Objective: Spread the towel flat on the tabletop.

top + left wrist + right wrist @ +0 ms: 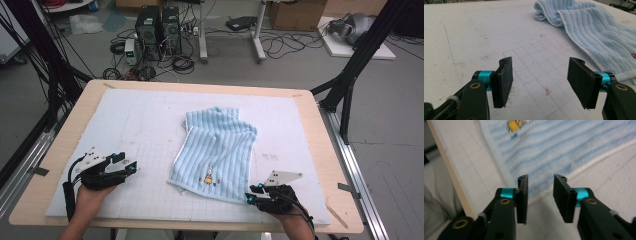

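A light blue striped towel (217, 150) lies rumpled and partly folded on the white gridded mat (135, 125), with a small yellow cartoon print (207, 177) near its front edge. My left gripper (131, 166) rests on the mat at the front left, well apart from the towel. In the left gripper view it (540, 82) stands open over bare mat, the towel (599, 32) off to the upper right. My right gripper (248, 196) is at the front right, just off the towel's near corner. In the right gripper view it (540, 197) is open with nothing between the pads, and the towel's hem (554, 147) is just beyond.
The mat covers a wooden table (320, 150) whose front edge lies close under both hands. Black frame posts (350, 75) stand at both sides. Computer towers (157, 30), cables and a cardboard box (297, 14) sit on the floor behind.
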### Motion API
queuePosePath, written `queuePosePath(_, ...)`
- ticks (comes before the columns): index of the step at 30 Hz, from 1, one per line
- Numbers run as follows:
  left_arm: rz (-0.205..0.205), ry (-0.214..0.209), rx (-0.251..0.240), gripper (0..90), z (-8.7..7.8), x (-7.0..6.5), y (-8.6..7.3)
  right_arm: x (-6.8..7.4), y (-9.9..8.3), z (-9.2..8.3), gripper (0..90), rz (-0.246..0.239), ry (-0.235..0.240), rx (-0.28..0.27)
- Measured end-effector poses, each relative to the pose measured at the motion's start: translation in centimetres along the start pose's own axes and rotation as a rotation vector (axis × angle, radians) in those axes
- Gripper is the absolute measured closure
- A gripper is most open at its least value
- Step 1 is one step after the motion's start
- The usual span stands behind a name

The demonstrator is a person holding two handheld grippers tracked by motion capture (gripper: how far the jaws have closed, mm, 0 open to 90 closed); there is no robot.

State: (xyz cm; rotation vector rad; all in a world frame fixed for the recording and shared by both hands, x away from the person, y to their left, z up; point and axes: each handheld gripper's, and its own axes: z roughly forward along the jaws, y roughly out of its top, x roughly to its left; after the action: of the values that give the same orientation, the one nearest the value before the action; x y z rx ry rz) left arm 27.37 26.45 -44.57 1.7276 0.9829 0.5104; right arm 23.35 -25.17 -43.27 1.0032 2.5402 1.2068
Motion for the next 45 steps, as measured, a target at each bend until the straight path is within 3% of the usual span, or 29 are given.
queuePosePath(4, -0.003, 0.001, 0.007, 37.5, 0.2, 0.1, -0.1, -0.1, 1.3, 1.5, 47.7, 0.007, 0.002, -0.047)
queuePosePath(6, 0.001, 0.001, 0.007, 37.5, 0.2, 0.0, -0.1, -0.3, 2.0, 2.5, 47.3, 0.019, 0.004, -0.048)
queuePosePath(17, 0.001, 0.007, -0.006, 37.5, 0.7, 0.8, 0.5, -2.1, 5.0, 6.5, 28.6, 0.034, -0.148, -0.069)
queuePosePath(19, -0.001, 0.012, -0.002, 37.5, 0.9, 1.2, 0.6, -2.6, 5.2, 7.0, 22.6, 0.051, -0.157, -0.074)
queuePosePath(23, -0.005, 0.014, -0.005, 37.5, 1.4, 1.6, 0.9, -3.4, 5.8, 7.6, 14.2, 0.037, -0.187, -0.083)
queuePosePath(25, -0.005, 0.013, -0.003, 37.4, 1.6, 1.8, 1.0, -3.7, 6.0, 8.1, 12.0, 0.061, -0.193, -0.089)
queuePosePath(28, -0.010, 0.019, 0.000, 37.4, 1.8, 2.0, 1.0, -3.9, 6.3, 9.0, 12.0, 0.059, -0.186, -0.022)
queuePosePath(30, -0.014, 0.021, 0.003, 37.4, 1.9, 2.2, 0.9, -3.5, 6.4, 9.3, 15.3, 0.012, -0.211, 0.009)
queuePosePath(31, -0.016, 0.023, 0.004, 37.4, 1.8, 2.2, 0.9, -3.5, 6.4, 9.2, 21.7, 0.011, -0.202, 0.006)
queuePosePath(32, -0.016, 0.022, 0.004, 37.4, 1.9, 2.2, 0.9, -3.5, 6.4, 9.0, 29.9, 0.018, -0.206, 0.002)
queuePosePath(34, -0.013, 0.023, 0.006, 37.4, 1.9, 2.1, 0.9, -3.4, 6.3, 8.5, 57.3, 0.014, -0.185, -0.006)
queuePosePath(37, -0.009, 0.017, 0.008, 37.5, 2.0, 1.9, 0.9, -3.0, 6.2, 8.1, 76.5, 0.015, -0.149, 0.002)
queuePosePath(39, -0.010, 0.014, 0.007, 37.5, 2.2, 1.7, 1.0, -2.9, 6.0, 7.8, 78.2, 0.005, -0.098, 0.020)
queuePosePath(42, -0.006, 0.002, 0.013, 37.5, 2.5, 1.5, 1.3, -2.6, 5.1, 6.8, 78.1, -0.027, 0.043, 0.041)
queuePosePath(45, -0.012, -0.013, 0.024, 37.6, 3.4, 1.2, 1.7, -2.3, 4.3, 5.8, 76.5, -0.054, 0.129, 0.069)
